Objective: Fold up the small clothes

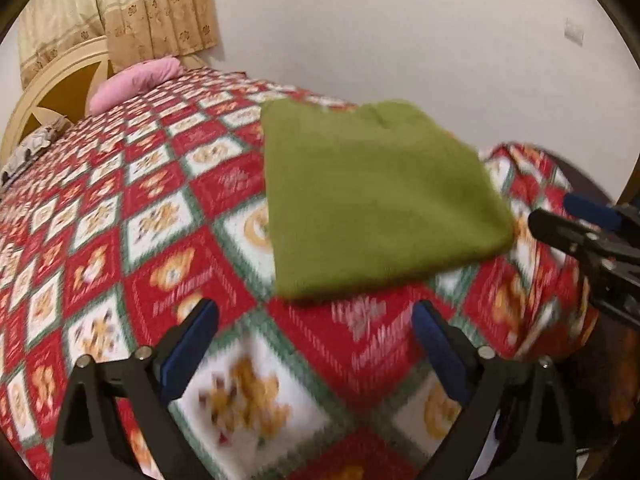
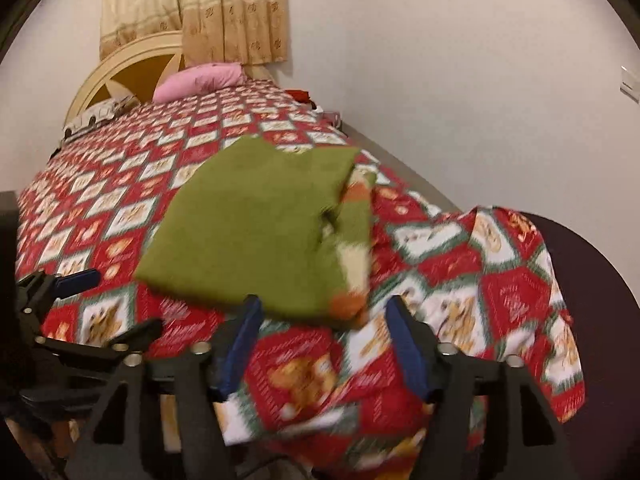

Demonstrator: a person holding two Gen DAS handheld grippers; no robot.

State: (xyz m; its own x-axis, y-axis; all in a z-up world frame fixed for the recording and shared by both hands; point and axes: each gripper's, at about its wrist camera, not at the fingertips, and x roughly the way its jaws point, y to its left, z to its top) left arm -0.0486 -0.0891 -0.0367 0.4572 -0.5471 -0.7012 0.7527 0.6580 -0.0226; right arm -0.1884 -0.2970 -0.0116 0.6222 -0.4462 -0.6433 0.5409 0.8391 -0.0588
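Garment: green folded cloth [image 1: 376, 200] is lying mid-frame on the patterned bedspread [image 1: 160, 216].
Left gripper [image 1: 316, 320]: hovering low, jaws gaping, empty.
Right gripper [image 2: 322, 316]: hovering, jaws apart, empty.

The left gripper [image 1: 316, 320] points obliquely downward, its jaws spread wide with nothing between them. The right gripper [image 2: 322, 320] tilts down at a similar angle, its jaws also parted and empty. Each gripper appears at the edge of the other's view, so the two sit side by side.
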